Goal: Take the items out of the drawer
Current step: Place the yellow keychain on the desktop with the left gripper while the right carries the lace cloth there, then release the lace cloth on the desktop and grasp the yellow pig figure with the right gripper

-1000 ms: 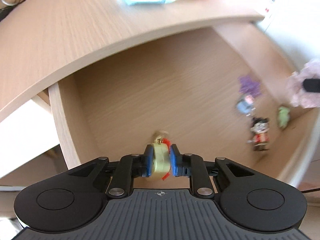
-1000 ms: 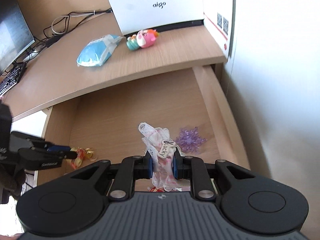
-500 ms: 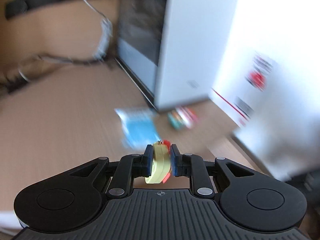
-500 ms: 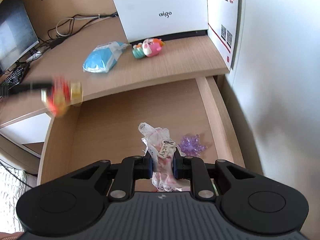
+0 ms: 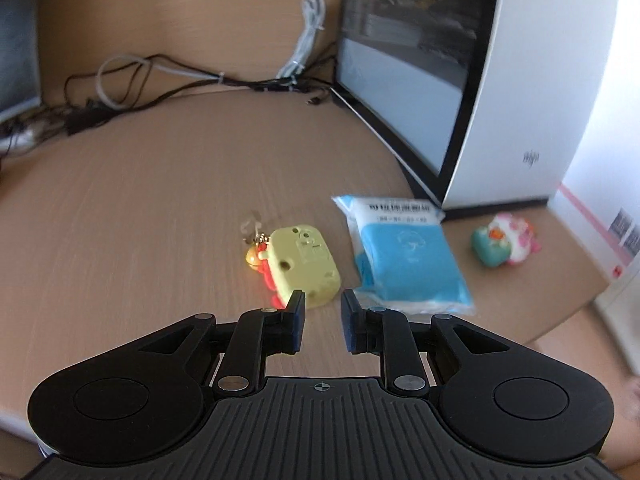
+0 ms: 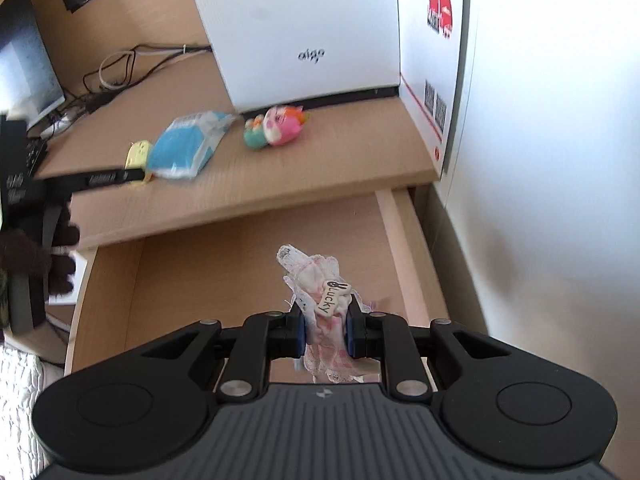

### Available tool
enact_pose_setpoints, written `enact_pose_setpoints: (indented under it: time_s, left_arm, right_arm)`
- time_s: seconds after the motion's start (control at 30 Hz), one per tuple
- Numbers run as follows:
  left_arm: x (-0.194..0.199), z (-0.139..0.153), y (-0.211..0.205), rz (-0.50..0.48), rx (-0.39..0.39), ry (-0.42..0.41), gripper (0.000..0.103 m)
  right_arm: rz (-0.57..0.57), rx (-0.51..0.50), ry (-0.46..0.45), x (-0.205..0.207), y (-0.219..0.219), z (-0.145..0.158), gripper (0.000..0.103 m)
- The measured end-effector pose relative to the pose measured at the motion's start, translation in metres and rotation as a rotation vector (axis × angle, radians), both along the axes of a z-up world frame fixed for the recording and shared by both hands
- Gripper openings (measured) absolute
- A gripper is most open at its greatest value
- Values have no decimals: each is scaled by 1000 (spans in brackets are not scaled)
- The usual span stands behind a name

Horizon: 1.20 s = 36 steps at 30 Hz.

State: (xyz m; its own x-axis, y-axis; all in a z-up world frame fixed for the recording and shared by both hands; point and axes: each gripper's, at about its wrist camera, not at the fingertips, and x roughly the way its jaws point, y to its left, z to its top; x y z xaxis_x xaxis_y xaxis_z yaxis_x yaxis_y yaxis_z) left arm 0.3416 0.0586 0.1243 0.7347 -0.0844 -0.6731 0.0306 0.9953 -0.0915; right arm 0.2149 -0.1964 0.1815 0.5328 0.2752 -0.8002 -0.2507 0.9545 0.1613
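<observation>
A yellow toy keychain (image 5: 302, 266) with a red figure lies on the desktop (image 5: 160, 200), just beyond my left gripper (image 5: 322, 320). That gripper's jaws are opening, with nothing between them. The right wrist view shows the same yellow keychain (image 6: 138, 153) beside the left gripper's finger (image 6: 104, 178). My right gripper (image 6: 325, 330) is shut on a pink and white lace pouch (image 6: 320, 292) tagged "Lucky", held above the open drawer (image 6: 200, 276).
A blue packet (image 5: 404, 256) and a pink and green plush toy (image 5: 504, 240) lie on the desk right of the keychain. A white computer case (image 6: 300, 28) stands behind them, and cables (image 5: 160, 76) and a monitor (image 6: 24, 64) are at the back left.
My left gripper carried the yellow keychain from the drawer up over the desk and let it go; it now lies on the desktop. My right gripper rose slightly with the pouch.
</observation>
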Motion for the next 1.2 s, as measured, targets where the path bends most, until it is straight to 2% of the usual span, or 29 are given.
enact_pose_setpoints:
  time_s: [0.17, 0.3, 0.43, 0.53, 0.57, 0.6, 0.67, 0.73, 0.8, 0.93, 0.97, 1.03, 1.07, 1.13, 1.2]
  left_arm:
    - [-39, 19, 15, 9, -96, -3, 22]
    - [-75, 16, 16, -30, -121, 91, 22]
    - [-109, 7, 16, -42, -119, 184, 23]
    - [-128, 3, 18, -44, -94, 225, 22]
    - [-133, 2, 19, -41, -87, 235, 22]
    - [-136, 2, 21, -38, -83, 242, 22]
    - [-142, 0, 25, -18, -85, 251, 22]
    - [-144, -2, 31, 5, -90, 254, 22]
    - [-144, -4, 34, 15, -87, 258, 22]
    - [-139, -4, 31, -36, -56, 273, 22]
    - [-138, -4, 31, -44, -51, 276, 22]
    - [-135, -1, 34, -44, -58, 279, 22]
    - [-133, 1, 36, -32, -65, 280, 23]
    - [-131, 5, 40, -1, -73, 274, 22]
    - [-131, 8, 46, 47, -78, 273, 23]
  right_arm:
    - [37, 115, -93, 45, 19, 28, 17]
    - [119, 180, -180, 89, 58, 37, 17]
    - [186, 185, -202, 130, 100, 18, 17]
    - [211, 116, -182, 152, 128, -8, 20]
    - [220, 95, -173, 157, 133, -17, 29]
    - [225, 69, -162, 160, 139, -25, 48]
    - [223, 39, -180, 160, 142, -31, 63]
    - [230, 35, -202, 156, 139, -26, 66]
    - [221, 47, -247, 145, 132, -11, 74]
    - [176, 76, -329, 110, 109, 24, 85]
    - [158, 92, -323, 102, 101, 31, 86]
    - [129, 149, -248, 88, 85, 36, 93]
    - [130, 189, -171, 82, 79, 32, 99]
    - [148, 255, -8, 71, 76, 14, 101]
    - [199, 277, 184, 57, 88, -21, 100]
